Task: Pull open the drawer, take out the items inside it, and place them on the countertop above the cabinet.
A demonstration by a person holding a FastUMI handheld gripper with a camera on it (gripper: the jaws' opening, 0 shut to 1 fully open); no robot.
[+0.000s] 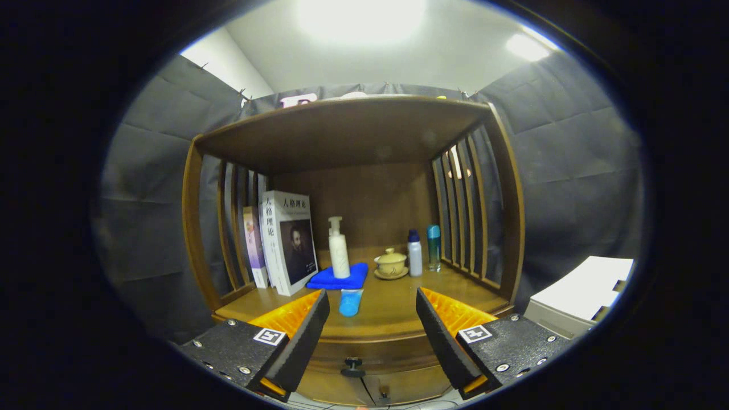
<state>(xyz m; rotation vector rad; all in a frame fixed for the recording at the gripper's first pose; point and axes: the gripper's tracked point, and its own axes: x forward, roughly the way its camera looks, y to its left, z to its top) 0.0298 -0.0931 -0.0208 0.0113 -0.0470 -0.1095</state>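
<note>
A wooden cabinet stands ahead of me, its countertop [393,310] just beyond my fingers. Below the countertop edge, the drawer front [370,356] is closed, with a small dark knob [353,365] between and slightly below my fingertips. My gripper [373,324] is open, nothing between its fingers. On the countertop lie a blue tube [350,302] near the front, a blue cloth [338,278] with a white pump bottle [339,250] on it, and a lidded tea cup on a saucer [391,263]. The drawer's contents are hidden.
Two books [287,242] lean at the left of the countertop. A white bottle with a blue cap [415,252] and a teal bottle [434,246] stand at the back right. Slatted wooden sides and a shelf [347,128] enclose the space. A white box [581,293] sits right of the cabinet.
</note>
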